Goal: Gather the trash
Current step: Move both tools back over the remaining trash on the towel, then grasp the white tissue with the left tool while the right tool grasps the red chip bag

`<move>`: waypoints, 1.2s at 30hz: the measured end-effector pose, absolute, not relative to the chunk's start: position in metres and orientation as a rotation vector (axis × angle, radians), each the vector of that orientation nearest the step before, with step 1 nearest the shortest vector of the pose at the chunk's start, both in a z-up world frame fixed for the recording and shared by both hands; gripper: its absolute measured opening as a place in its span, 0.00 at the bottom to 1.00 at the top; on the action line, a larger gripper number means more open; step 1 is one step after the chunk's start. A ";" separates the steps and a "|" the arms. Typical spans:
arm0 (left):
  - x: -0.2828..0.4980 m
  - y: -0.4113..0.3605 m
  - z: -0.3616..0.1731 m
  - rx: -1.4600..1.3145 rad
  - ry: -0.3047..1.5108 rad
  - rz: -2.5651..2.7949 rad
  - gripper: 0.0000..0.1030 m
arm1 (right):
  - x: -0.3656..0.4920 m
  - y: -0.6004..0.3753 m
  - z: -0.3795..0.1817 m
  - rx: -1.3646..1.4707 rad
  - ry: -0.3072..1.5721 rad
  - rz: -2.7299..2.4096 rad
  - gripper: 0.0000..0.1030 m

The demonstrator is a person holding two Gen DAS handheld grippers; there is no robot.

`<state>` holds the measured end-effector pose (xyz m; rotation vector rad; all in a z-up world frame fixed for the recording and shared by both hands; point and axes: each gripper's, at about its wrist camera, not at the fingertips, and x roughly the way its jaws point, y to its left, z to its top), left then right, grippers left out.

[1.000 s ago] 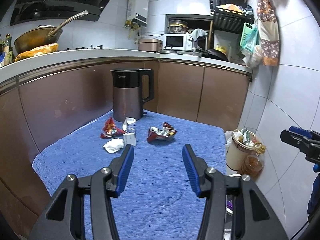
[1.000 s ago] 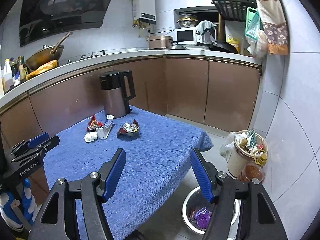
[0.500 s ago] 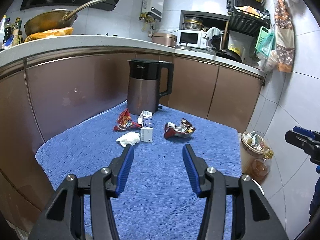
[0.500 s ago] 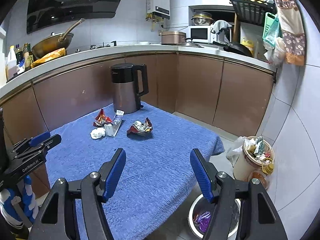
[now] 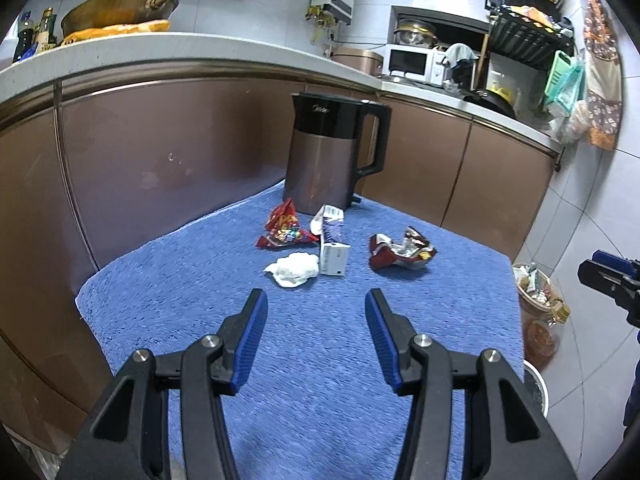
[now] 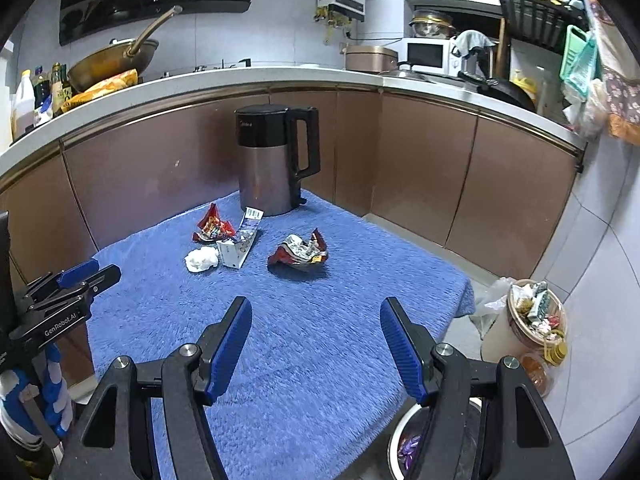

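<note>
Left wrist: left gripper (image 5: 316,308) spread, white box (image 5: 333,246) dead ahead, lengthwise away; right gripper (image 6: 316,320) spread, farther.

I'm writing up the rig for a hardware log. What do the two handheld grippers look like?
Both match. The left gripper and right gripper each have black angular linkage arms with silver pivot bolts and two fingers faced with ribbed blue pads. In the right wrist view, the left gripper's side carries white "GenRobot.AI" lettering above a blue and white handle. No cables or sleeves are visible.
</note>
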<state>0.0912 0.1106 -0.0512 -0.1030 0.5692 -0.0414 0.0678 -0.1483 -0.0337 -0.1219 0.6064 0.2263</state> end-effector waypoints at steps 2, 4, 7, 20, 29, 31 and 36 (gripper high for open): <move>0.100 0.115 -0.055 -0.106 0.580 -0.034 0.47 | 0.080 -0.144 -0.038 -0.130 0.617 0.240 0.62; 0.109 0.120 -0.061 -0.110 0.595 -0.023 0.47 | 0.092 -0.140 -0.042 -0.140 0.627 0.254 0.62; 0.123 0.126 -0.069 -0.112 0.617 -0.007 0.47 | 0.111 -0.134 -0.048 -0.153 0.641 0.273 0.62; 0.181 0.149 -0.109 -0.129 0.697 0.039 0.48 | 0.186 -0.113 -0.087 -0.157 0.705 0.345 0.62; 0.204 0.179 -0.120 -0.174 0.693 0.020 0.58 | 0.227 -0.112 -0.105 -0.145 0.717 0.347 0.62; 0.214 0.180 -0.123 -0.180 0.721 -0.020 0.58 | 0.238 -0.114 -0.109 -0.134 0.719 0.347 0.62; 0.246 0.170 -0.134 -0.198 0.793 -0.161 0.58 | 0.270 -0.120 -0.123 -0.077 0.735 0.344 0.62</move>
